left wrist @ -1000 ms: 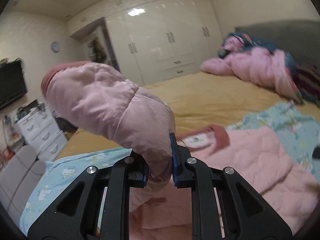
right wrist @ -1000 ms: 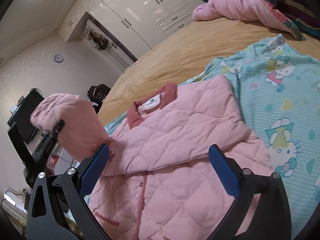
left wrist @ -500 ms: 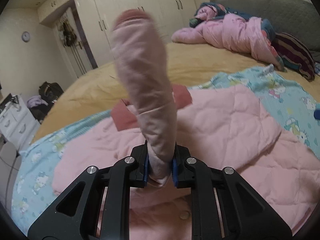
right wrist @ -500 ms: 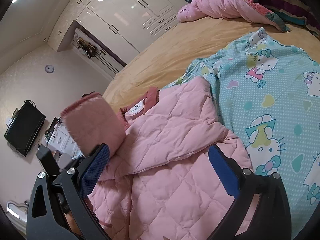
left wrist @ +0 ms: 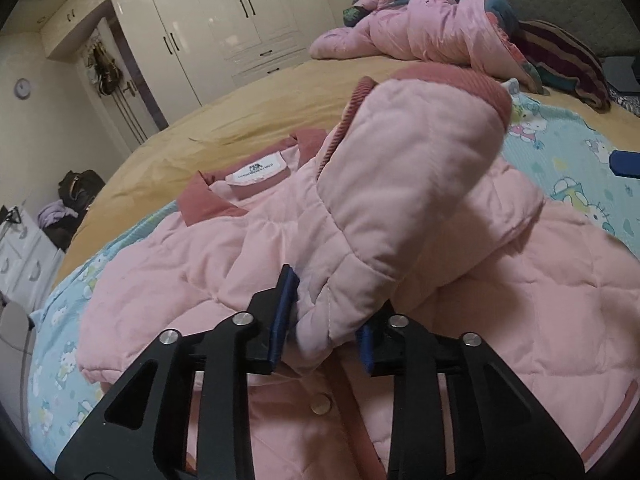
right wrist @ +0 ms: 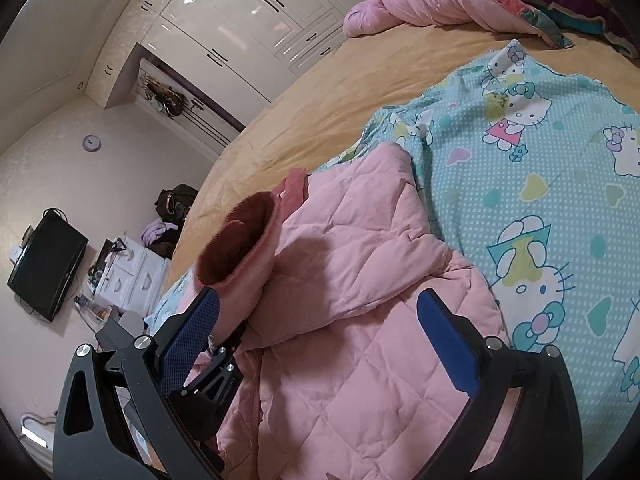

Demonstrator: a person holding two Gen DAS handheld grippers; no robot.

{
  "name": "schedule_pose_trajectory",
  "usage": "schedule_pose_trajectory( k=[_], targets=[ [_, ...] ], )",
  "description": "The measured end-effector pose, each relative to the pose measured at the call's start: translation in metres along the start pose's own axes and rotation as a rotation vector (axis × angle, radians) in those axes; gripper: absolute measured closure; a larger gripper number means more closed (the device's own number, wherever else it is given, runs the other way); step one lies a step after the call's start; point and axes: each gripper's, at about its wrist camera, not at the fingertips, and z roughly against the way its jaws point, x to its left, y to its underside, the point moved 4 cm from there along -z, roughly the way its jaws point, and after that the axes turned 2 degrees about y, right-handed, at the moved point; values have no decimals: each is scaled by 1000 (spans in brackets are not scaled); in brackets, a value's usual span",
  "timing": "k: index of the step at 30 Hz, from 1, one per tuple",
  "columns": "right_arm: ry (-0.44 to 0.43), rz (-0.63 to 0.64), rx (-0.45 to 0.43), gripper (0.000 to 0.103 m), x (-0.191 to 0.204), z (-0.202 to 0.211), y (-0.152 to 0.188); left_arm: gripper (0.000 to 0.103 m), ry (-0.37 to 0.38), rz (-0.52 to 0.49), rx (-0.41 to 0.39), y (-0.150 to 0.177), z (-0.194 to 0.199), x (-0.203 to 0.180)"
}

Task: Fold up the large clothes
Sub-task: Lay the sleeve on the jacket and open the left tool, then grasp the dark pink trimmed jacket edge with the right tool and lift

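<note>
A pink quilted jacket [left wrist: 520, 300] lies front up on the bed, its dark pink collar and white label [left wrist: 256, 170] at the far side. Its left sleeve [left wrist: 400, 200] is folded over the chest, with the ribbed cuff [right wrist: 240, 248] pointing up and away. My left gripper [left wrist: 325, 330] is low over the jacket and its jaws are opening. The sleeve's puffy fold still sits between them, but the blue pads stand off it. My right gripper [right wrist: 320, 340] hovers wide open over the jacket's [right wrist: 360, 280] right half with nothing between its fingers.
A turquoise cartoon-cat blanket [right wrist: 540, 180] lies under the jacket on a yellow bed sheet [left wrist: 260, 112]. A heap of pink bedding and clothes [left wrist: 420, 28] sits at the headboard. White wardrobes [left wrist: 224, 28], white drawers [right wrist: 128, 276] and a television [right wrist: 44, 268] stand beyond the bed.
The left gripper swung the raised sleeve down and across onto the jacket's chest, and its jaws, tightly shut on the sleeve before, have spread apart. The right gripper has hardly moved.
</note>
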Motion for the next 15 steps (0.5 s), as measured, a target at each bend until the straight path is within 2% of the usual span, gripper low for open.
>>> schedule_pose_trajectory(
  k=[1,2,4,6,8,9,11,13,15],
  targets=[
    [2,0,3,4,0,0,0,68,16,6,3,1,1,-1],
    [3,-1,7,4,0,-2,0,53,35,11,5,2,3,0],
    [4,-4,10,4,2,-4,-1,41,75,27,5,3,7,-2],
    [1,-5,9,4,4,-5,-3,41,85,19,9,5,9,-6],
    [-1,3,8,4,7,-6,-3,33,103,21,21,9,11,-7],
    [-2,10,10,4,10,-7,-3,30,125,38,28,11,13,-5],
    [-1,19,15,4,14,-9,-2,17,161,73,22,12,20,0],
    [-8,27,29,4,20,-15,0,11,187,126,10,13,29,10],
    [-22,32,46,4,27,-21,1,9,222,180,8,14,36,22]
  ],
)
